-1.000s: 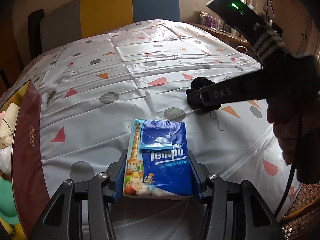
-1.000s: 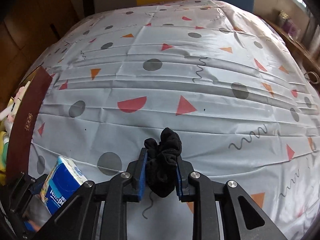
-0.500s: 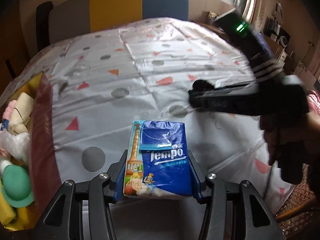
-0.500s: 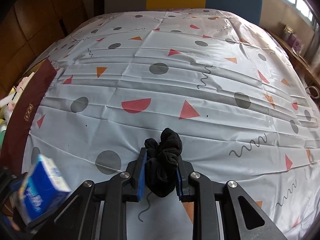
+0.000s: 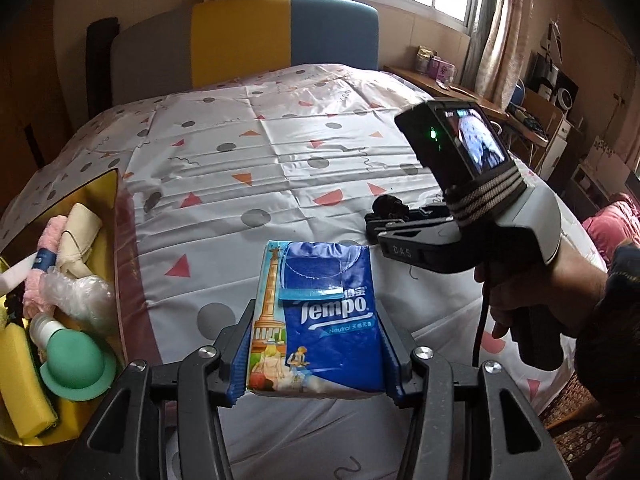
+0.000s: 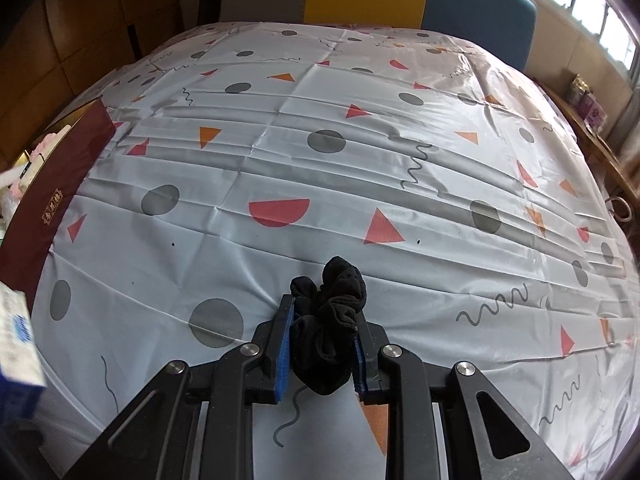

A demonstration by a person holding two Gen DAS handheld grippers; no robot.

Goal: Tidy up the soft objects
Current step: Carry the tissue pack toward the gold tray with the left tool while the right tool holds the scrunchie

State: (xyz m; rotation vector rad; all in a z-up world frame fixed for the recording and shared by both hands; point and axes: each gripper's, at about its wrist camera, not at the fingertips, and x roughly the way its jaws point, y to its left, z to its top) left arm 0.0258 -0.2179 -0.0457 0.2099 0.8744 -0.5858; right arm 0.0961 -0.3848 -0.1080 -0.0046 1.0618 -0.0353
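Two handheld claws work over a bench covered by a pale grey cloth [image 6: 360, 152] printed with dots, triangles and squiggles. The left claw [image 5: 316, 344] is closed about halfway, its blue pads pressing both long sides of a blue pack of tissues [image 5: 316, 316], which it holds in the air above the near part of the cloth. The same pack appears as a blur at the far left edge of the right wrist view [image 6: 18, 344]. The right claw [image 6: 322, 340] is almost fully closed on a bunched black sock [image 6: 332, 320], which bulges out between and beyond its pads, just above the cloth. In the left wrist view the right claw [image 5: 386, 220] stands to the right of the tissue pack, held by a hand [image 5: 536, 292] in a dark sleeve, with the sock [image 5: 390, 205] showing at its tip. At the left edge of the bench sits an open box [image 5: 124, 264] with a dark red wall and a gold inside. It holds a rolled cream cloth [image 5: 78, 236], a pink towel [image 5: 48, 236], crumpled clear plastic [image 5: 76, 292], a green bottle [image 5: 72, 360] and a yellow sponge [image 5: 24, 380]. A chair with a yellow and blue back [image 5: 280, 36] stands at the far side.
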